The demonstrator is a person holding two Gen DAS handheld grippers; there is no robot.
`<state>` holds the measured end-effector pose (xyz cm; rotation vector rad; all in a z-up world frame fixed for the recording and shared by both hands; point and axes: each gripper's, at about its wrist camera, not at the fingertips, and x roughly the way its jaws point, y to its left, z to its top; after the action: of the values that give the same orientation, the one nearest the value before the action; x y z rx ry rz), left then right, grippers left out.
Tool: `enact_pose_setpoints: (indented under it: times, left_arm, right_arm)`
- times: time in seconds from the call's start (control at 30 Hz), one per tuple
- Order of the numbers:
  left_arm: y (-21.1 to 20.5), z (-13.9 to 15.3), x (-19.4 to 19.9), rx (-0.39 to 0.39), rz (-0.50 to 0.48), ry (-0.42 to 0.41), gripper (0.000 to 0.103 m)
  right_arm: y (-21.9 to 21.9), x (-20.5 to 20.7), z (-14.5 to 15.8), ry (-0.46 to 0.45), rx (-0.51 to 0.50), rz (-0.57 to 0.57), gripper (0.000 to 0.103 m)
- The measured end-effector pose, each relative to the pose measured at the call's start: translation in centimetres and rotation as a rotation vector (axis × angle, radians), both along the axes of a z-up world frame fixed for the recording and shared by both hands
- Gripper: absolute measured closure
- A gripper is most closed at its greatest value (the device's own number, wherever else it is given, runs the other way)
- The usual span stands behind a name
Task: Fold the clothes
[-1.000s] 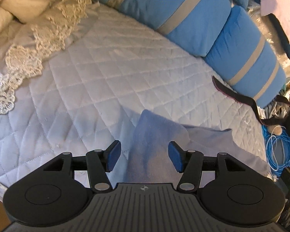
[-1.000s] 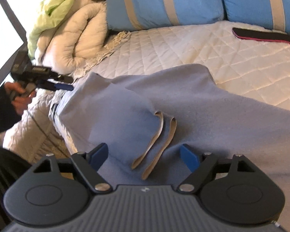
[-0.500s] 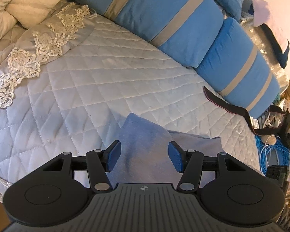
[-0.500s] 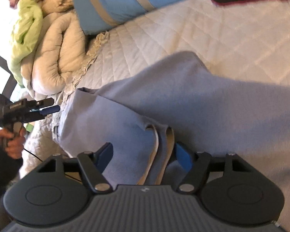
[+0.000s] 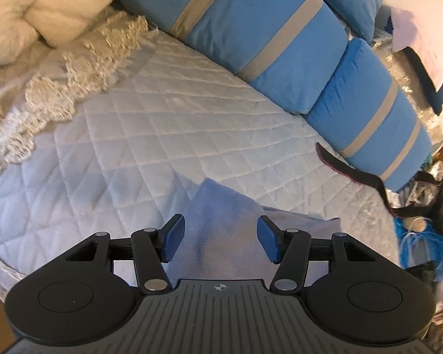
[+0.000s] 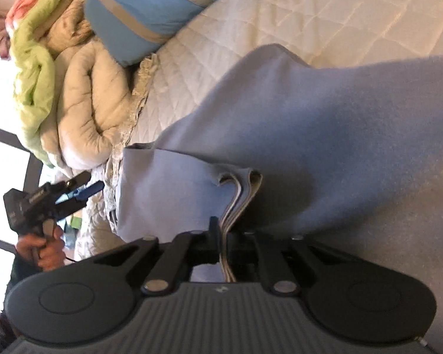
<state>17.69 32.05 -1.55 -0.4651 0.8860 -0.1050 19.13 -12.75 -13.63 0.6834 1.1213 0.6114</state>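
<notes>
A blue-grey fleece garment (image 6: 325, 124) lies spread on the quilted bed cover (image 6: 325, 14). Its beige-lined edge (image 6: 239, 197) is bunched into a narrow fold. My right gripper (image 6: 225, 236) is shut on that fold, pads pinching it from both sides. In the left wrist view a corner of the same garment (image 5: 221, 206) lies on the quilt. My left gripper (image 5: 220, 237) hovers over it, open, with the pads clear of the cloth. The right wrist view also shows the left gripper (image 6: 82, 190), held by a hand (image 6: 41, 250) at the bed's edge.
Blue pillows with grey stripes (image 5: 265, 35) line the far side of the bed. A cream duvet (image 5: 29, 8) and lace trim (image 5: 59, 94) sit at the left. A black strap (image 5: 351, 171) lies near the pillows, and blue cable (image 5: 413, 242) beyond the right edge.
My right gripper rolled, dropped onto the beige-lined edge and closed on it, bunching the two strips together. The left gripper stayed open and lifted slightly.
</notes>
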Motion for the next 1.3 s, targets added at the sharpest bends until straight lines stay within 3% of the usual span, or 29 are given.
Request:
enact_pose_setpoints:
  times: [0.17, 0.5, 0.63, 0.67, 0.7, 0.9, 0.97, 1.07, 1.1, 1.17, 1.23, 1.3]
  left_arm:
    - [-0.7, 0.4, -0.1, 0.106, -0.007, -0.016, 0.05]
    - [-3.5, 0.1, 0.5, 0.233, -0.049, -0.072, 0.051]
    - [-7.2, -0.4, 0.4, 0.396, -0.173, -0.138, 0.051]
    - [-8.2, -0.7, 0.5, 0.442, -0.212, -0.155, 0.051]
    - [-9.1, -1.1, 0.7, 0.476, -0.238, -0.165, 0.051]
    - [-12.5, -4.8, 2.2, 0.65, -0.335, -0.175, 0.058]
    - [-12.5, -5.7, 2.7, 0.643, -0.317, -0.165, 0.057]
    - [-12.4, -6.3, 2.9, 0.63, -0.298, -0.158, 0.055]
    - [-12.2, -6.3, 3.0, 0.627, -0.299, -0.157, 0.054]
    - [-12.0, -6.1, 3.1, 0.621, -0.302, -0.155, 0.053]
    - [-11.7, -6.0, 3.2, 0.605, -0.297, -0.154, 0.053]
    - [-11.3, -5.9, 3.1, 0.585, -0.286, -0.154, 0.053]
  right_arm:
    - [-0.6, -0.8, 1.9, -0.037, -0.046, -0.016, 0.098]
    - [-1.7, -1.2, 1.1, 0.008, -0.094, -0.043, 0.098]
    - [-1.6, -1.6, 1.1, -0.023, -0.131, -0.03, 0.098]
    - [-1.5, -1.7, 1.0, -0.031, -0.141, -0.028, 0.095]
    - [-1.4, -1.8, 1.0, -0.039, -0.152, -0.027, 0.083]
    - [-0.9, -2.7, 1.6, -0.141, -0.231, 0.011, 0.066]
    - [-0.3, -3.5, 2.3, -0.226, -0.3, 0.036, 0.056]
    - [1.4, -5.4, 3.8, -0.429, -0.506, 0.057, 0.033]
    - [1.9, -6.0, 4.2, -0.497, -0.574, 0.053, 0.031]
    - [2.9, -6.8, 4.7, -0.607, -0.684, 0.04, 0.031]
    - [3.2, -7.3, 5.1, -0.679, -0.699, 0.031, 0.04]
    - [3.8, -7.7, 5.4, -0.747, -0.695, 0.055, 0.072]
